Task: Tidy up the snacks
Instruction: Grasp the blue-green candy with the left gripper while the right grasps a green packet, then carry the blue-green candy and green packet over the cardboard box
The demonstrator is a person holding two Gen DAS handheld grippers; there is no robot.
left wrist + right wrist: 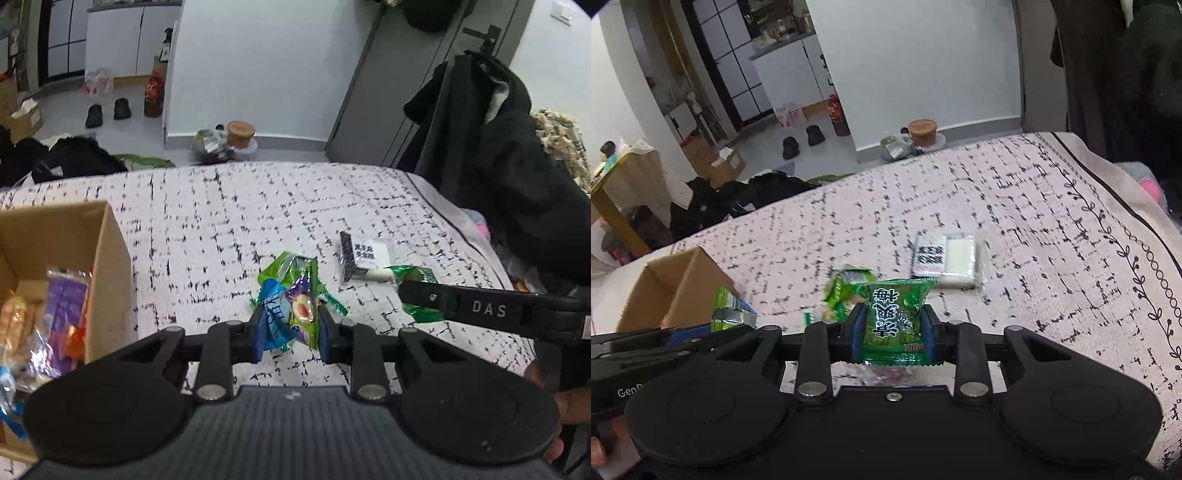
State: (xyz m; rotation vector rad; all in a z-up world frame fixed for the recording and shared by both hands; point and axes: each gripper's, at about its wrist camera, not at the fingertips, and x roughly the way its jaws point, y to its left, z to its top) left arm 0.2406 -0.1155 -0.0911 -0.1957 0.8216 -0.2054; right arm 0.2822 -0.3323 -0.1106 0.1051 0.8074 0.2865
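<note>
Left tongs (291, 325) pinch a bunch of packets (295, 295): we see a blue one, a green one and one with a fruit picture, pressed together between the blue pads and lifted clear of the bed cover (240, 206). Right tongs (894, 332) pinch a single green packet (895, 317), upright between the pads, black characters on its face, serrated lower edge hanging below the pads.

In the left view the right tongs' finger reaches in from the right edge, with a bit of green wrapper showing beside it. In the right view the left tongs sit low at the left edge, blue pad and crumpled green wrappers visible.

A white pack (945, 260) with a black-and-white label lies flat on the bed cover, beyond both tongs and apart from them. In the left view it is right of the held bunch.

An open box (107, 258) stands on the bed at the left. In it we see a purple bag (64, 306), an orange wrapper and a pale snack bag; exact contents are hard to tell. In the right view the box is at the left, near the left tongs.

A dark coat (509, 155) hangs at the right of the bed. Part of a hand (569, 406) shows at the lower right of the left view.
</note>
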